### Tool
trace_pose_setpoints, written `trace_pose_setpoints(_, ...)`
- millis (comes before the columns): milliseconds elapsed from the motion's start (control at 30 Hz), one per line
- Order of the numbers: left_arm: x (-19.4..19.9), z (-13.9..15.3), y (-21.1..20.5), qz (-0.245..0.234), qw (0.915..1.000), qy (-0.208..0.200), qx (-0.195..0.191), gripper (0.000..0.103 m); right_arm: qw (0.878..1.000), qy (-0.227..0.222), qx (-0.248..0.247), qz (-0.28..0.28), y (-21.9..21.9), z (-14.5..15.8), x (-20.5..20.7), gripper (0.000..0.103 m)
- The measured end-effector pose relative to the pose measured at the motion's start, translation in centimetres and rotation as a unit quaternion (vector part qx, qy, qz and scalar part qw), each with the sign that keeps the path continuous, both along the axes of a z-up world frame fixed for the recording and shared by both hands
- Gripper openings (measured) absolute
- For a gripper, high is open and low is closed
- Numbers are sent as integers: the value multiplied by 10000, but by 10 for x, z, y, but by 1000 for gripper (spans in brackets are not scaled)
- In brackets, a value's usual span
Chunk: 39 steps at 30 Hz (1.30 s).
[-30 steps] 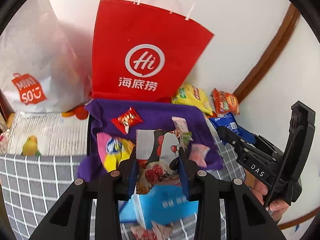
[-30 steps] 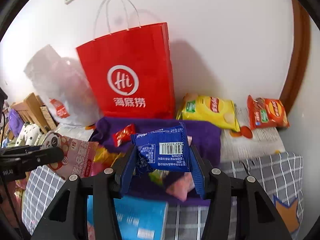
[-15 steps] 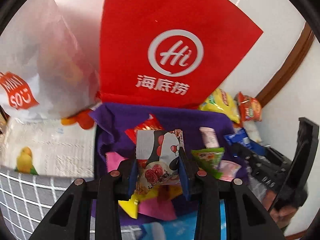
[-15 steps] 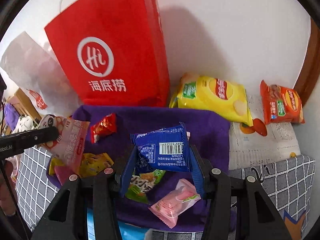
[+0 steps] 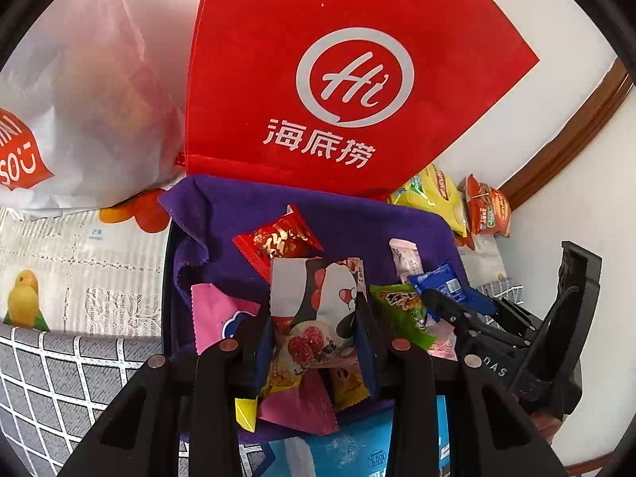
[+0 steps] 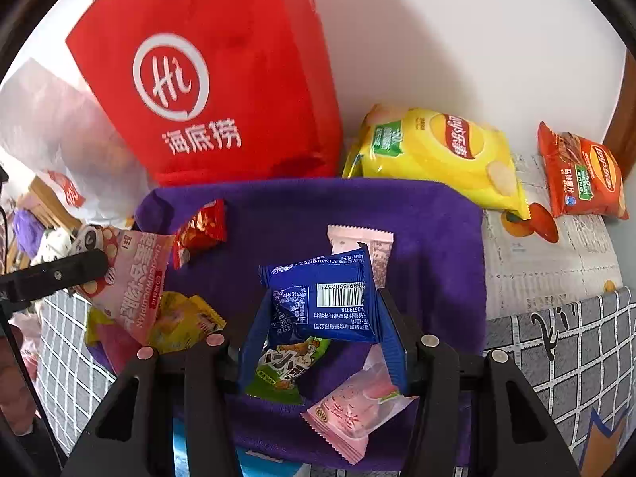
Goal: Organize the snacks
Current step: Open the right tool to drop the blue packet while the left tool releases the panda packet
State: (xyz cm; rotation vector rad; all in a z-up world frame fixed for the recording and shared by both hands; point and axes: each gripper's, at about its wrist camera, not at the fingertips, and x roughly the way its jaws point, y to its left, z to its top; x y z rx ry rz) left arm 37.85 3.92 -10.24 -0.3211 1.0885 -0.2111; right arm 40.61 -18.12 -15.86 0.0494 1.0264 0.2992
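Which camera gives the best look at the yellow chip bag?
The right wrist view: the yellow chip bag lies whole and unobstructed beside the red bag. The left wrist view shows only a sliver behind it.

- The left hand-held gripper (image 5: 314, 332) is coming down with its pink packet (image 5: 318, 306) over the purple cloth (image 5: 346, 218).
- The right hand-held gripper (image 6: 322, 332) is lowering its blue packet (image 6: 322, 298) likewise.

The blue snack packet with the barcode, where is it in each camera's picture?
Left wrist view: blue snack packet sits right of centre, held in the right gripper that reaches in from the right.
Right wrist view: it sits in the middle, clamped between that gripper's jaws, barcode facing up.
Shared landmark: the red paper bag standing behind the purple cloth.
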Motion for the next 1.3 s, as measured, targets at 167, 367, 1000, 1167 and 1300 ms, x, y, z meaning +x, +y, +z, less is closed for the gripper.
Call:
trace_pose_setpoints(167, 1, -5, 2, 64, 9999, 96, 18, 34, 9999, 43, -119, 55, 6, -4, 0, 52)
trace_pose_setpoints(367, 2, -8, -1, 15, 9999, 144, -94, 34, 9998, 107, -157, 15, 4, -3, 1, 62)
trace_pose_setpoints(1000, 2, -13, -13, -80, 9997, 151, -171, 37, 9995, -297, 64, -39, -4, 32, -11, 70)
trace_pose_setpoints(1167, 1, -8, -19, -216, 9997, 85, -91, 58, 9989, -451, 94, 51, -2, 39, -16, 70)
trace_pose_setpoints(1300, -4, 3, -23, -230, 9997, -74, 50, 69, 9983, -578, 50, 88, 3, 45, -21, 70)
